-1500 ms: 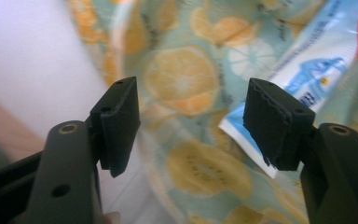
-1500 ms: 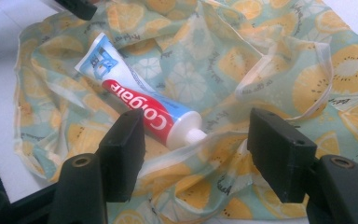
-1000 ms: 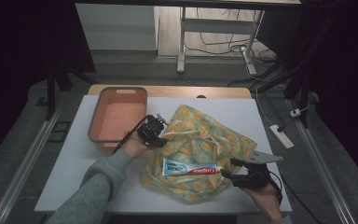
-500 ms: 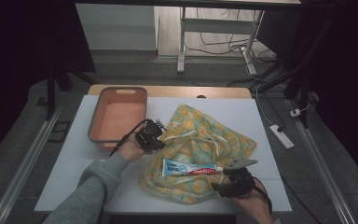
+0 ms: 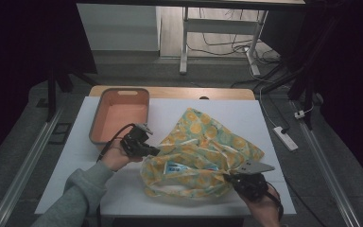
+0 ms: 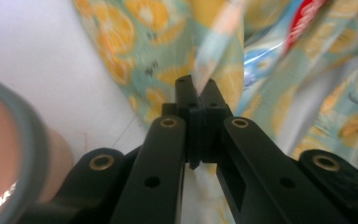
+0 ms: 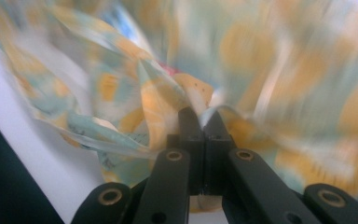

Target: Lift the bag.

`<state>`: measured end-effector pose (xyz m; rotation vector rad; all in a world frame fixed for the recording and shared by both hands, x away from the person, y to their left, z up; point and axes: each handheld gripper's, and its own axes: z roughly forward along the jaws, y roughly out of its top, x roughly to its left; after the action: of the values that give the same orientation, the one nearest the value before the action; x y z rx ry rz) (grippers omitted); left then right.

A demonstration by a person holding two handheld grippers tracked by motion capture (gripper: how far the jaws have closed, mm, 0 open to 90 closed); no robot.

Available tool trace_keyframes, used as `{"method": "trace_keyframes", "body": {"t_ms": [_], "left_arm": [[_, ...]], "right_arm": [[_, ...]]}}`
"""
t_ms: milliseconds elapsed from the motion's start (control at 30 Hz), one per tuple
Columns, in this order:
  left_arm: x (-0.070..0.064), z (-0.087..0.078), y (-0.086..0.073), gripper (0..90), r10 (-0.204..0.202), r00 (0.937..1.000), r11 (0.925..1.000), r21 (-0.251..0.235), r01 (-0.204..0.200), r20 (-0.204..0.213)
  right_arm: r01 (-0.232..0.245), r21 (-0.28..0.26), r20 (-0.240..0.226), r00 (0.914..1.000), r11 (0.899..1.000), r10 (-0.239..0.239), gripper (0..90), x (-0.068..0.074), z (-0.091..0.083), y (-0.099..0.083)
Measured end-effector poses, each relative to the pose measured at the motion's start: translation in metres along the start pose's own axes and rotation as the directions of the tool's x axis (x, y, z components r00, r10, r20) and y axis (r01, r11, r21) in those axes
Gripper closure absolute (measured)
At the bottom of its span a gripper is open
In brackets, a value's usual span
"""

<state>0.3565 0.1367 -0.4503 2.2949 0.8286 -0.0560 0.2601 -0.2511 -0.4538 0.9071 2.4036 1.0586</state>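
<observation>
White counter [image 5: 264,118] in a dark room; both grippers' fingers pinch the orange-print cloth bag [image 5: 208,142] beside a pink tray [image 5: 119,113].

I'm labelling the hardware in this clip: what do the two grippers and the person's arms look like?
Both grippers are black. The left gripper trails a dark cable along the forearm, which wears a grey sleeve. The right gripper carries a grey three-cornered plate on top. In each gripper view, flat black link arms with brass-coloured pins lead to narrow jaws.
</observation>
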Motion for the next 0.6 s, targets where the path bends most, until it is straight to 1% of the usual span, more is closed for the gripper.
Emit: {"method": "trace_keyframes", "body": {"t_ms": [67, 100, 133, 167, 233, 267, 333, 367, 400, 433, 467, 500, 533, 567, 600], "left_arm": [[0.000, -0.016, 0.002, 89.3, 0.004, 1.0000, 0.9990, -0.044, -0.004, 0.005], [0.000, -0.024, 0.002, 89.3, 0.003, 0.9997, 0.9973, -0.074, -0.001, 0.023], [0.000, -0.032, 0.003, 89.3, 0.001, 0.9990, 0.9953, -0.097, 0.004, 0.045], [0.000, -0.039, 0.004, 89.3, 0.005, 0.9989, 0.9938, -0.112, 0.001, 0.047], [-0.002, -0.049, 0.005, 89.4, 0.015, 0.9996, 0.9905, -0.137, -0.012, 0.023], [-0.002, -0.054, 0.005, 89.4, 0.014, 0.9995, 0.9878, -0.156, -0.009, 0.030], [-0.004, -0.065, 0.005, 89.4, 0.014, 0.9998, 0.9812, -0.193, -0.011, 0.014], [-0.004, -0.072, 0.005, 89.4, 0.009, 0.9999, 0.9740, -0.226, -0.006, 0.013], [-0.003, -0.080, 0.004, 89.4, 0.006, 0.9997, 0.9667, -0.256, 0.000, 0.022], [-0.002, -0.089, 0.004, 89.4, 0.004, 0.9995, 0.9597, -0.281, 0.005, 0.030], [-0.002, -0.097, 0.005, 89.4, 0.003, 0.9998, 0.9512, -0.309, 0.003, 0.019], [-0.003, -0.104, 0.006, 89.4, 0.001, 1.0000, 0.9477, -0.319, -0.002, -0.002], [-0.003, -0.111, 0.007, 89.4, 0.001, 1.0000, 0.9415, -0.337, -0.003, -0.008], [-0.003, -0.119, 0.008, 89.4, 0.001, 1.0000, 0.9303, -0.367, -0.003, -0.006], [-0.003, -0.127, 0.009, 89.4, 0.002, 1.0000, 0.9182, -0.396, 0.002, 0.008]], "right_arm": [[-0.003, -0.074, -0.003, 1.0000, 0.997, 0.003, 89.8, -0.005, -0.014, 0.011], [-0.002, -0.104, -0.010, 0.9999, 0.995, 0.001, 89.8, -0.007, -0.019, 0.017], [0.011, -0.128, -0.001, 0.9999, 0.992, -0.012, 89.8, -0.009, -0.024, 0.022], [0.025, -0.146, 0.010, 0.9997, 0.989, -0.023, 89.8, -0.011, -0.028, 0.027], [0.034, -0.175, 0.005, 0.9994, 0.984, -0.034, 89.9, -0.016, -0.032, 0.038], [0.038, -0.191, 0.009, 0.9993, 0.981, -0.037, 89.9, -0.018, -0.033, 0.043], [0.039, -0.228, 0.003, 0.9992, 0.973, -0.040, 90.0, -0.023, -0.036, 0.051], [0.041, -0.262, 0.002, 0.9991, 0.964, -0.042, 90.0, -0.025, -0.039, 0.056], [0.040, -0.292, -0.001, 0.9991, 0.955, -0.043, 90.0, -0.027, -0.044, 0.061], [0.046, -0.308, 0.003, 0.9989, 0.950, -0.047, 90.0, -0.028, -0.048, 0.066], [0.051, -0.334, 0.015, 0.9987, 0.941, -0.049, 90.0, -0.030, -0.052, 0.071], [0.048, -0.366, 0.014, 0.9988, 0.930, -0.046, 90.0, -0.032, -0.057, 0.076], [0.050, -0.392, 0.018, 0.9988, 0.919, -0.046, 90.0, -0.035, -0.063, 0.081], [0.054, -0.413, 0.035, 0.9985, 0.909, -0.043, 90.0, -0.037, -0.069, 0.087], [0.055, -0.439, 0.048, 0.9981, 0.897, -0.038, 90.0, -0.040, -0.074, 0.092]]}}
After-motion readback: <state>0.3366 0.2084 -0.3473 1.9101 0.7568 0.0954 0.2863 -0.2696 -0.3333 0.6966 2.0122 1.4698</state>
